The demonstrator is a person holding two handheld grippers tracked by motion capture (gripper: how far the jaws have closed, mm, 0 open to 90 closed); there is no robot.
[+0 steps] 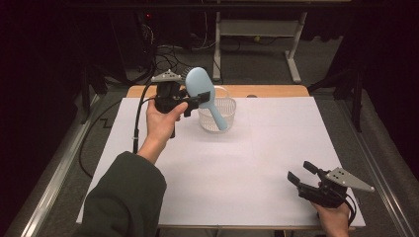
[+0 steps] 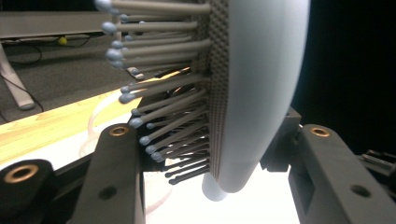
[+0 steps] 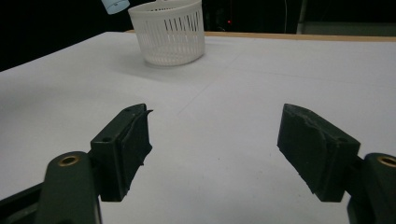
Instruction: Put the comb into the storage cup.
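A pale blue hairbrush (image 1: 203, 93) hangs in the air over a white slotted basket (image 1: 226, 112) at the table's far middle, handle end pointing down toward the basket. My left gripper (image 1: 197, 100) is shut on the brush's head. In the left gripper view the brush (image 2: 261, 88) stands upright between the jaws, its grey bristles pointing left. My right gripper (image 1: 302, 173) rests low at the near right of the table, open, nothing between its fingers. In the right gripper view the basket (image 3: 169, 31) stands far ahead, with the brush's handle tip (image 3: 115, 4) above its left rim.
A white sheet (image 1: 257, 163) covers the table, with a wooden edge (image 1: 276, 91) at the far side. Metal desk legs (image 1: 294, 54) and cables (image 1: 165, 52) lie on the floor beyond. A black cable (image 1: 137, 118) trails from the left gripper.
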